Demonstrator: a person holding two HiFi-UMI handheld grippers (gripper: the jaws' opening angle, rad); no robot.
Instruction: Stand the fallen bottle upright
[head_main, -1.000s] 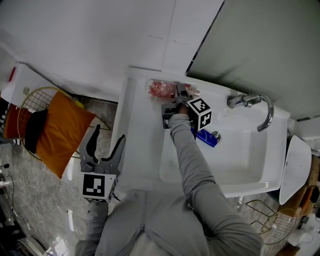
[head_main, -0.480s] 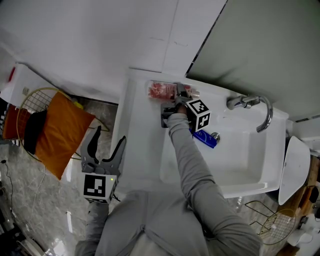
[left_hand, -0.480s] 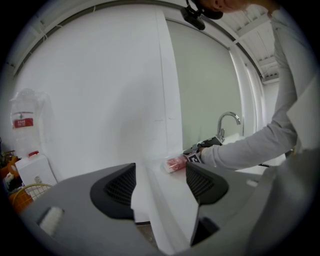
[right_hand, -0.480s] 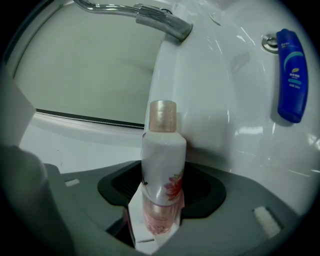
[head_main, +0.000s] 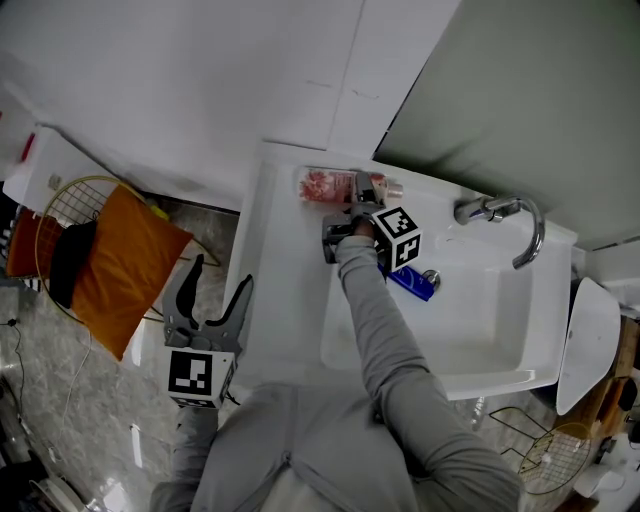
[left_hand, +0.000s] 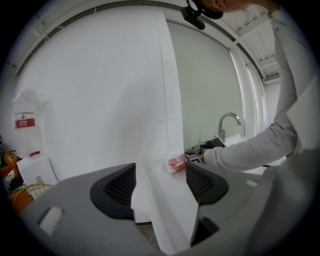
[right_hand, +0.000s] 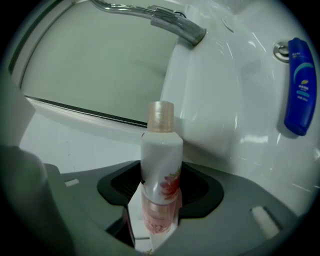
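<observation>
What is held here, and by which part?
Nothing is held. The right gripper straddles the fallen bottle at its middle, unclamped, its jaws having just been opening; the left gripper is empty.

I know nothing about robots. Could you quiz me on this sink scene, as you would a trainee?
1. True or false: the pink bottle stands upright on the sink ledge.
2. What lies in the basin? A: blue bottle. B: sponge. C: cup.
3. Which hand-held gripper has nothing between its jaws?
Key: 1 false, it lies on its side. 2 A. 3 the left hand-held gripper; the right hand-held gripper has just been opening its jaws, with the pink bottle between them.
</observation>
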